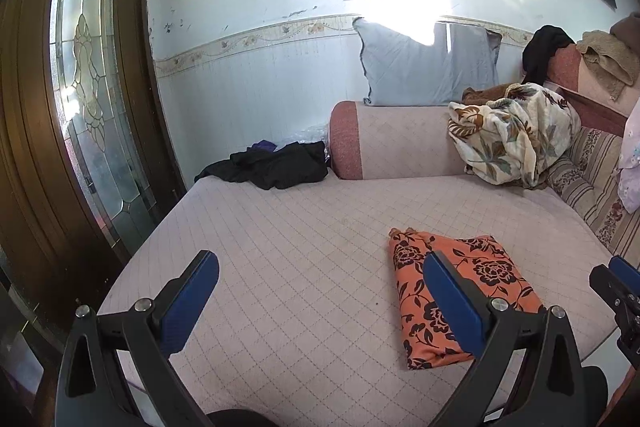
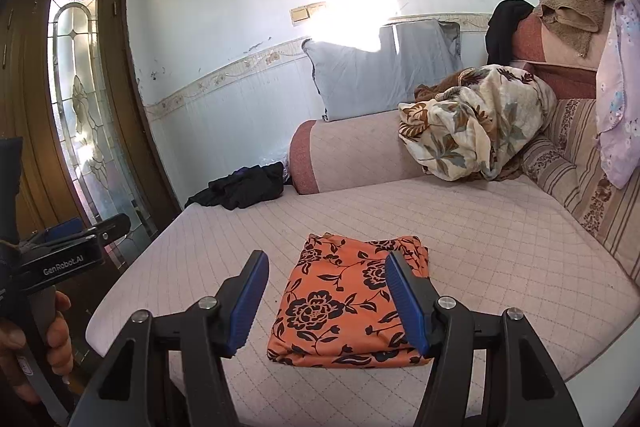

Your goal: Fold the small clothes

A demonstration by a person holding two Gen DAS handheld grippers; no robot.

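Observation:
An orange cloth with black flowers [image 2: 344,303] lies folded into a neat rectangle near the front edge of the pale quilted couch seat [image 2: 500,227]. It also shows in the left wrist view [image 1: 456,299]. My right gripper [image 2: 326,267] is open and empty, held just above the folded cloth with its jaws spread either side. My left gripper [image 1: 320,271] is open and empty, over the bare seat to the left of the cloth. The right gripper's edge shows at the far right of the left wrist view [image 1: 618,279].
A crumpled black garment [image 1: 272,165] lies at the back left of the seat, beside the pink bolster [image 1: 392,139]. A floral blanket [image 1: 508,135] is heaped at the back right. A grey pillow [image 1: 424,67] leans on the wall. A wooden glass door [image 1: 84,87] stands left.

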